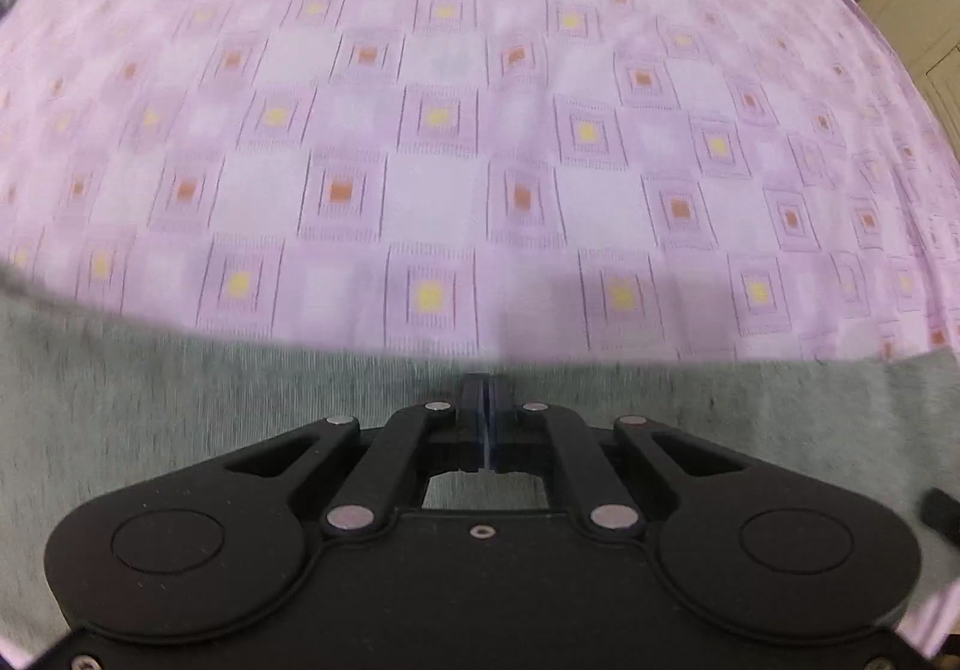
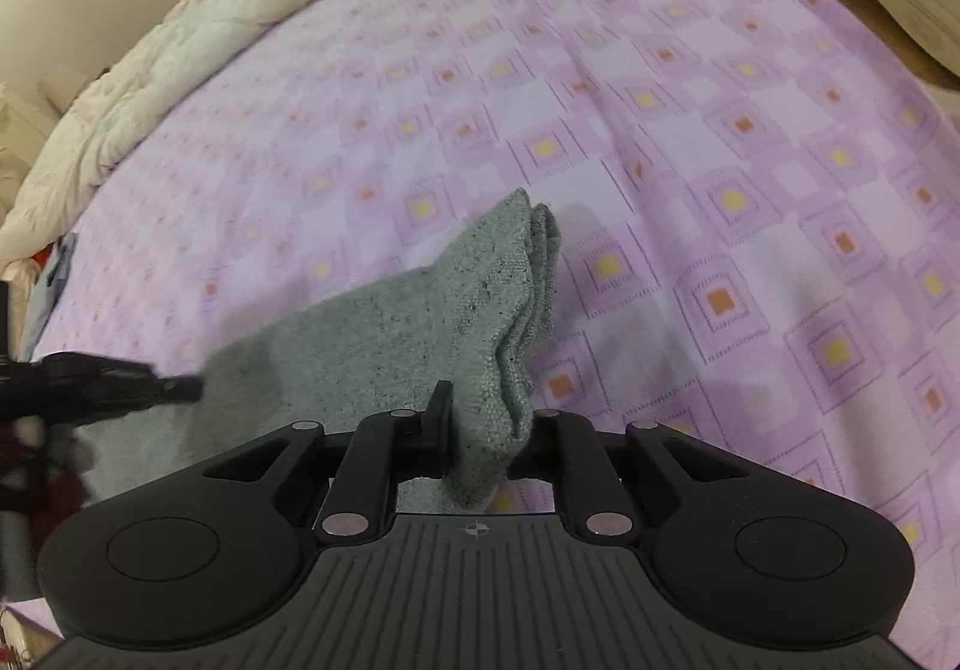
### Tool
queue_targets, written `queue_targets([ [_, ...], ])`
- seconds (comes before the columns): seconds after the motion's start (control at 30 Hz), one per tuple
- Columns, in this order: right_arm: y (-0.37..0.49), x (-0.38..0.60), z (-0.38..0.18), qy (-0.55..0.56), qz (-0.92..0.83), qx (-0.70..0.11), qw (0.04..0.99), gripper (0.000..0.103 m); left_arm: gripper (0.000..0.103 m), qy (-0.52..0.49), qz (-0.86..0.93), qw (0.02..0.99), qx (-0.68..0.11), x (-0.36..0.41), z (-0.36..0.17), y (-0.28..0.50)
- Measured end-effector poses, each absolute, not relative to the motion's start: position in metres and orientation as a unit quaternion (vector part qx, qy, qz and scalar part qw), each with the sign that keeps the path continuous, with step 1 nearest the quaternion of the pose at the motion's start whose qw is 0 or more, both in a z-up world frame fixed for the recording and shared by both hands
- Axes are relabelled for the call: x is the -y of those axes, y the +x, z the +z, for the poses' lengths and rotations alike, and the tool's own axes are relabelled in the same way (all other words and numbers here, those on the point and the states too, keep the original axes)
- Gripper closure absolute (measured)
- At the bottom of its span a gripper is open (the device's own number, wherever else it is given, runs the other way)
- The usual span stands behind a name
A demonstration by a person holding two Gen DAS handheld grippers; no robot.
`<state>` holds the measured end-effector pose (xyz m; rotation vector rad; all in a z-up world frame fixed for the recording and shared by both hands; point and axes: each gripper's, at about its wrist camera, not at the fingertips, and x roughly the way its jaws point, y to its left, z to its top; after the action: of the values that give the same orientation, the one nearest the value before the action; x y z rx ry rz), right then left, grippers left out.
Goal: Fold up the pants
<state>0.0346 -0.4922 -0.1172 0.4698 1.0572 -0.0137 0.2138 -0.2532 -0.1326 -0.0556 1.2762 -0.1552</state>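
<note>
A: What do we have in front of us?

B: We see a bed covered by a pink-lilac bedsheet (image 2: 690, 87) printed with squares that have yellow or orange centres. The grey pants (image 2: 384, 334) lie on it, close to us. A rumpled cream quilt (image 2: 198, 33) sits along the far left edge of the bed.

A: How do our grippers stand?

B: Our right gripper (image 2: 480, 418) has its fingers drawn narrow on a bunched, layered fold of the pants, which rises between them into a peak. Our left gripper (image 1: 485, 388) has its fingers pressed together, with only a thin line between the pads. It hangs over grey fabric (image 1: 180, 400) at the pants' edge, but we cannot tell whether any cloth is pinched there.

A: Do we see one gripper from the other?

B: Yes, the left gripper's dark tip (image 2: 150, 388) shows at the left, over the pants.
</note>
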Motion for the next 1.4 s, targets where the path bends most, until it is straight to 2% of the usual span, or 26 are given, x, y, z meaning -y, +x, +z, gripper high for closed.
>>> queue_targets([
  [0.13,0.042,0.487,-0.104,0.219,0.003,-0.49,0.844,0.089,0.096,-0.024,-0.07,0.804,-0.59,0.253,-0.121,0.213],
  [0.27,0.045,0.484,-0.096,0.213,0.011,-0.485,0.848,0.089,0.095,-0.039,-0.087,0.805,-0.586,0.248,-0.104,0.178],
  [0.5,0.047,0.479,-0.09,0.207,0.014,-0.481,0.852,0.089,0.096,-0.041,-0.09,0.759,-0.643,0.244,-0.136,0.097],
  [0.63,0.047,0.468,-0.087,0.185,0.013,-0.483,0.856,0.089,0.097,-0.007,-0.112,0.769,-0.629,0.252,-0.14,0.082],
  [0.73,0.045,0.461,-0.081,0.182,0.001,-0.478,0.859,0.089,0.094,-0.036,-0.121,0.774,-0.62,0.236,-0.129,0.086],
  [0.97,0.042,0.412,-0.043,0.127,-0.019,-0.452,0.883,0.089,0.094,-0.046,-0.124,0.785,-0.605,0.153,-0.114,0.093],
  [1.23,0.035,0.266,0.018,0.02,0.02,-0.404,0.914,0.089,0.094,-0.063,-0.102,0.793,-0.597,0.023,-0.101,0.09],
  [1.4,0.042,0.156,0.003,-0.016,0.075,-0.406,0.911,0.089,0.094,-0.068,-0.078,0.797,-0.595,-0.043,-0.094,0.089],
])
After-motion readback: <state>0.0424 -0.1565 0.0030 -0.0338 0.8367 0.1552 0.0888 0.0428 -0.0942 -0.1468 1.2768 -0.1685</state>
